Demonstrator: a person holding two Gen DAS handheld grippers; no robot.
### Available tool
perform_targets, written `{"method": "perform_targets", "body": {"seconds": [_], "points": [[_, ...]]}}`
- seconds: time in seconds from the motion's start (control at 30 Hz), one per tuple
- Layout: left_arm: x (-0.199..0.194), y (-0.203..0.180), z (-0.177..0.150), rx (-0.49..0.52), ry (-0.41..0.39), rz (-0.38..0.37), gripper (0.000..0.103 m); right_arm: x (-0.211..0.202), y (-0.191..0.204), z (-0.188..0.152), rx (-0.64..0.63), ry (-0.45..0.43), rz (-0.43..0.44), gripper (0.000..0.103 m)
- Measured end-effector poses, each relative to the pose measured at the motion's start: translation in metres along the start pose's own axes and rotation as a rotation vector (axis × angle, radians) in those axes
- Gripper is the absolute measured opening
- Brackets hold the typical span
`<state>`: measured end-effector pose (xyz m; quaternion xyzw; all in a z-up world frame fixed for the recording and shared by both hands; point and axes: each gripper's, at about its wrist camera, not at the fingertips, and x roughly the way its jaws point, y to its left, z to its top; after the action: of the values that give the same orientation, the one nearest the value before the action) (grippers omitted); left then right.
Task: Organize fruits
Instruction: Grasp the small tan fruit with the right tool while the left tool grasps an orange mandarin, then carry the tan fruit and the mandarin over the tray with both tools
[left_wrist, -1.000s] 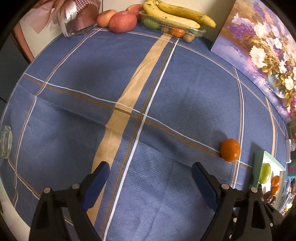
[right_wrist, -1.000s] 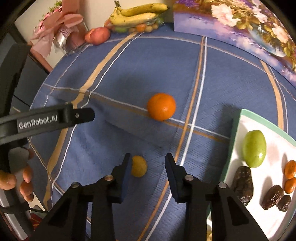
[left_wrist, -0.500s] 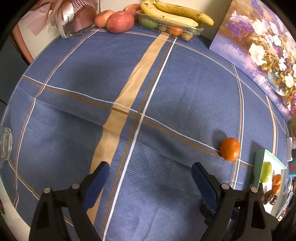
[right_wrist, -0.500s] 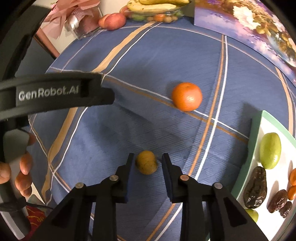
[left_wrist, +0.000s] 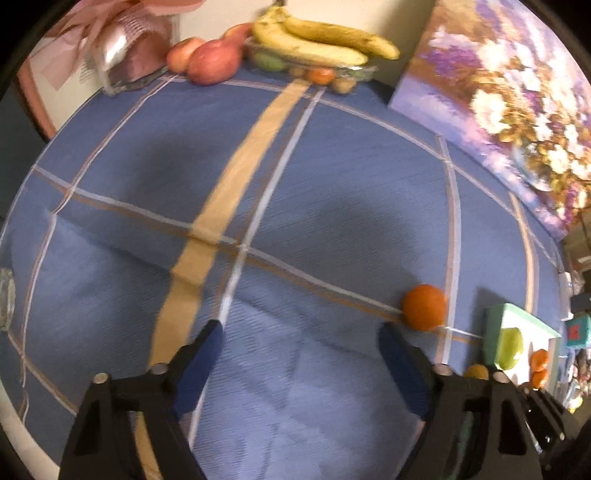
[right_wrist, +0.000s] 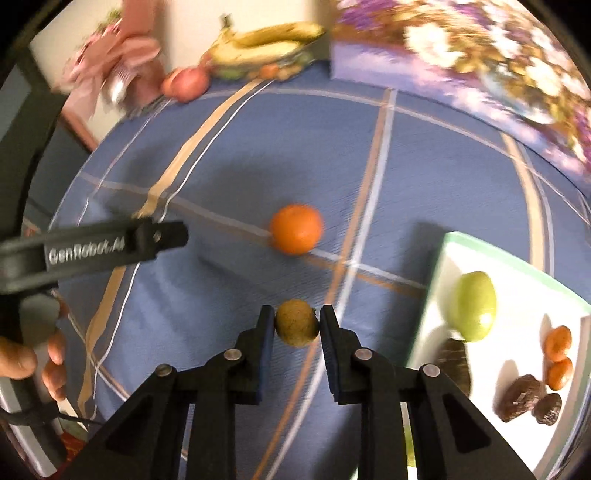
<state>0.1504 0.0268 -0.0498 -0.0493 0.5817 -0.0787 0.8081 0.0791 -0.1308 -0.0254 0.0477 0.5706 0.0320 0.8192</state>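
My right gripper (right_wrist: 296, 322) is shut on a small yellow-brown fruit (right_wrist: 297, 322), held just above the blue checked tablecloth (right_wrist: 369, 155). Beyond it an orange (right_wrist: 295, 229) lies on the cloth. To the right stands a white tray (right_wrist: 524, 266) with a green rim, holding a green fruit (right_wrist: 474, 311), dark dates (right_wrist: 521, 397) and small orange fruits (right_wrist: 557, 354). My left gripper (left_wrist: 299, 345) hangs over bare cloth, its jaws closing with nothing between them; the orange (left_wrist: 424, 306) lies just right of its right finger. The held fruit (left_wrist: 476, 370) shows at the right.
At the table's far edge stand a clear tray with bananas (left_wrist: 325, 42) and small fruits, apples (left_wrist: 212, 61), a pink-ribboned gift (left_wrist: 125, 44) and a flower painting (left_wrist: 509, 110). A glass object (left_wrist: 5, 299) sits at the left edge. A person's hand (right_wrist: 33, 362) holds the left gripper.
My right gripper closed on the small yellow-brown fruit and lifted it slightly off the cloth. The left gripper's jaws have narrowed a little; it stayed in place.
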Motion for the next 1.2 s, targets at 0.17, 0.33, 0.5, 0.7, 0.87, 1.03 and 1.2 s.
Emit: {"method": "perform_targets", "body": {"seconds": [0.17, 0.33, 0.5, 0.7, 0.87, 1.03, 1.2], "points": [[0.001, -0.026, 0.003, 0.06, -0.025, -0.055, 0.081, -0.021, -0.026, 0.01, 0.052, -0.06, -0.029, 0.026], [0.008, -0.048, 0.006, 0.108, -0.034, -0.093, 0.072, -0.039, -0.046, 0.008, 0.094, -0.097, -0.053, 0.026], [0.019, -0.065, 0.009, 0.132, -0.037, -0.116, 0.065, -0.044, -0.061, 0.006, 0.122, -0.106, -0.057, 0.026], [0.03, -0.077, 0.009, 0.141, -0.038, -0.117, 0.058, -0.044, -0.069, 0.005, 0.136, -0.107, -0.061, 0.026], [0.036, -0.083, 0.008, 0.133, -0.019, -0.119, 0.05, -0.046, -0.076, 0.005, 0.145, -0.111, -0.063, 0.026], [0.036, -0.088, 0.007, 0.138, -0.012, -0.136, 0.038, -0.047, -0.08, 0.004, 0.154, -0.111, -0.063, 0.026], [0.033, -0.095, 0.007, 0.174, -0.012, -0.119, 0.036, -0.049, -0.079, 0.004, 0.155, -0.119, -0.061, 0.026]]}}
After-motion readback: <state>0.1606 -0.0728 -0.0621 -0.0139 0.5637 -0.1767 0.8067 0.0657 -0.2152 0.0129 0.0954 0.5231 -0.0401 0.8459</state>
